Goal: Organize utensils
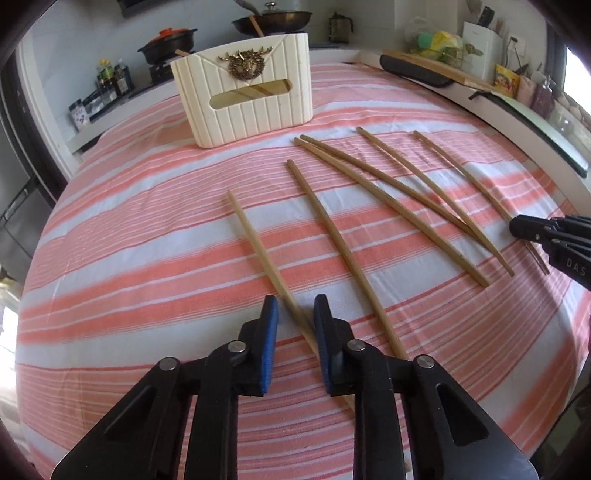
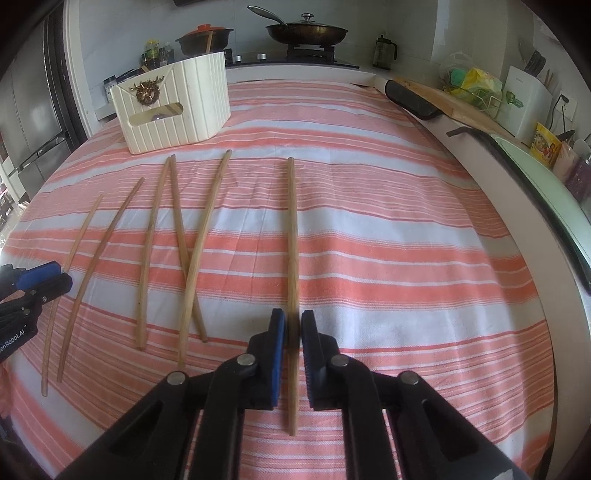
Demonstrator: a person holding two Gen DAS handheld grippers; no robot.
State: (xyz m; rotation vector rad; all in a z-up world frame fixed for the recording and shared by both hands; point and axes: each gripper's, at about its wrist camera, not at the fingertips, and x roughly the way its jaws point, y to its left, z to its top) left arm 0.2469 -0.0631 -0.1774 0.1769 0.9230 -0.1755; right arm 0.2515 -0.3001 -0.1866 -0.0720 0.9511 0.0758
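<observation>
Several wooden chopsticks lie on a striped cloth. My left gripper (image 1: 295, 306) is open, its jaws on either side of the leftmost chopstick (image 1: 255, 240), low over the cloth. My right gripper (image 2: 293, 319) has its jaws close around the rightmost chopstick (image 2: 291, 229), nearly touching it; the stick still lies on the cloth. A cream ribbed holder (image 1: 243, 92) with a gold emblem stands at the back, also seen in the right wrist view (image 2: 173, 103), with chopsticks inside. The right gripper shows at the right edge of the left wrist view (image 1: 517, 227).
The pink and white striped cloth (image 1: 147, 229) covers the table. Behind it a counter holds a frying pan (image 2: 306, 31), a black pot (image 2: 205, 37), bottles and a kettle. A cutting board (image 2: 443, 98) and bags sit at the right.
</observation>
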